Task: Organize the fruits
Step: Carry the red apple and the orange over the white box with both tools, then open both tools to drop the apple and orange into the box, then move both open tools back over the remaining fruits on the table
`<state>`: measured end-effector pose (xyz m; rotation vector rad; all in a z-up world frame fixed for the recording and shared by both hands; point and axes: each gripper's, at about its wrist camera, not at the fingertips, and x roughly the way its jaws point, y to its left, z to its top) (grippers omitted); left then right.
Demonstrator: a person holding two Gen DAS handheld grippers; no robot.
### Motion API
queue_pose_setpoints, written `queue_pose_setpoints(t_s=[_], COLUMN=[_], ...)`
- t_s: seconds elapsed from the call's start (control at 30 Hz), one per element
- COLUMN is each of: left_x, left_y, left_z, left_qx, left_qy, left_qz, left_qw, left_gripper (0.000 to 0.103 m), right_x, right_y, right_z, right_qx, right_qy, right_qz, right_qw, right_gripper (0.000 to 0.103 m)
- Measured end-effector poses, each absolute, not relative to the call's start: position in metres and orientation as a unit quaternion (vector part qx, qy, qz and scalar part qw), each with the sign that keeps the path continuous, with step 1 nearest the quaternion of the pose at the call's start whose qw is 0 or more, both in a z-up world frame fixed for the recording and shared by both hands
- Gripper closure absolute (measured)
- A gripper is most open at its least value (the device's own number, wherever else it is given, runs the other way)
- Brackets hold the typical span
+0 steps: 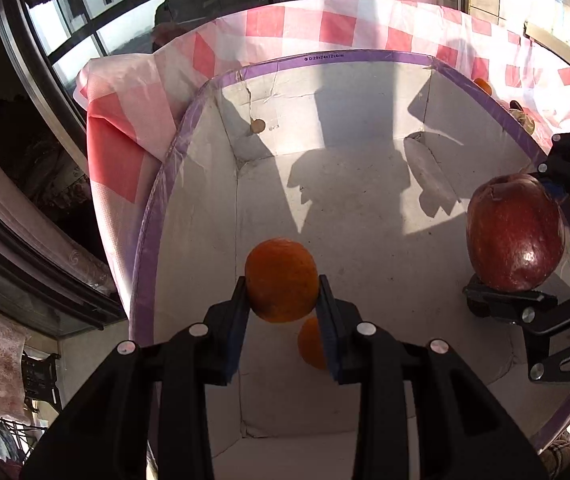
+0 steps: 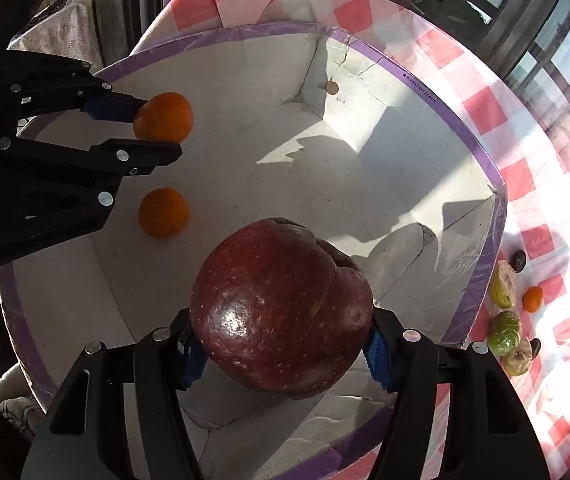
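Observation:
A white cardboard box (image 1: 325,60) with a purple taped rim stands on a red-and-white checked cloth; it also shows in the right wrist view (image 2: 465,132). My left gripper (image 1: 283,292) is shut on an orange (image 1: 281,280) and holds it above the box floor; from the right wrist view this gripper (image 2: 157,128) and its orange (image 2: 163,117) are at the left. A second orange (image 1: 312,344) (image 2: 163,212) lies on the box floor below. My right gripper (image 2: 281,344) is shut on a dark red apple (image 2: 281,308) over the box; the apple (image 1: 515,232) shows at the right in the left wrist view.
Outside the box on the cloth (image 2: 557,208), to the right, lie several fruits: green-yellow ones (image 2: 505,332), a small orange (image 2: 533,298) and a dark one (image 2: 519,260). Window frames and glass stand behind the table. The cloth hangs over the table's far-left edge (image 1: 117,152).

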<state>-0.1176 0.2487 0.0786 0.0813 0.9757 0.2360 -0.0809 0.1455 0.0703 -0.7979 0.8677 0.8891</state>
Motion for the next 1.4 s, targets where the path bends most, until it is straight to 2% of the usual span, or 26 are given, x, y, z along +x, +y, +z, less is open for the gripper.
queue_pose_setpoints(t_s=[0.23, 0.53, 0.63, 0.7, 0.73, 0.93, 1.0, 1.07, 1.2, 1.4], left_x=[-0.114, -0.117, -0.120, -0.123, -0.125, -0.129, -0.129, -0.128, -0.129, -0.131], left_y=[0.254, 0.250, 0.248, 0.244, 0.243, 0.245, 0.246, 0.247, 0.245, 0.243], left_z=[0.079, 0.083, 0.087, 0.090, 0.092, 0.096, 0.097, 0.097, 0.096, 0.096], left_qx=[0.014, 0.028, 0.039, 0.051, 0.055, 0.043, 0.038, 0.032, 0.036, 0.038], left_qy=[0.473, 0.450, 0.429, 0.412, 0.402, 0.380, 0.383, 0.385, 0.385, 0.384], left_qz=[0.105, 0.145, 0.157, 0.166, 0.173, 0.184, 0.179, 0.174, 0.177, 0.184], left_qw=[0.875, 0.880, 0.889, 0.894, 0.898, 0.905, 0.906, 0.906, 0.905, 0.904], left_gripper=[0.068, 0.066, 0.055, 0.041, 0.039, 0.036, 0.028, 0.027, 0.025, 0.023], right_x=[-0.076, -0.078, -0.076, -0.071, -0.070, -0.079, -0.082, -0.084, -0.091, -0.088], right_y=[0.144, 0.147, 0.146, 0.143, 0.141, 0.140, 0.141, 0.139, 0.128, 0.093], right_z=[0.061, 0.060, 0.065, 0.067, 0.067, 0.065, 0.064, 0.065, 0.073, 0.097], right_qx=[-0.367, -0.373, -0.368, -0.361, -0.358, -0.362, -0.364, -0.358, -0.332, -0.261], right_qy=[0.397, 0.384, 0.380, 0.380, 0.381, 0.367, 0.360, 0.352, 0.328, 0.287], right_qz=[0.393, 0.391, 0.388, 0.386, 0.386, 0.391, 0.389, 0.391, 0.397, 0.397], right_qw=[0.744, 0.749, 0.755, 0.759, 0.760, 0.763, 0.766, 0.771, 0.790, 0.832], right_gripper=[0.040, 0.038, 0.035, 0.032, 0.032, 0.024, 0.023, 0.022, 0.017, 0.017])
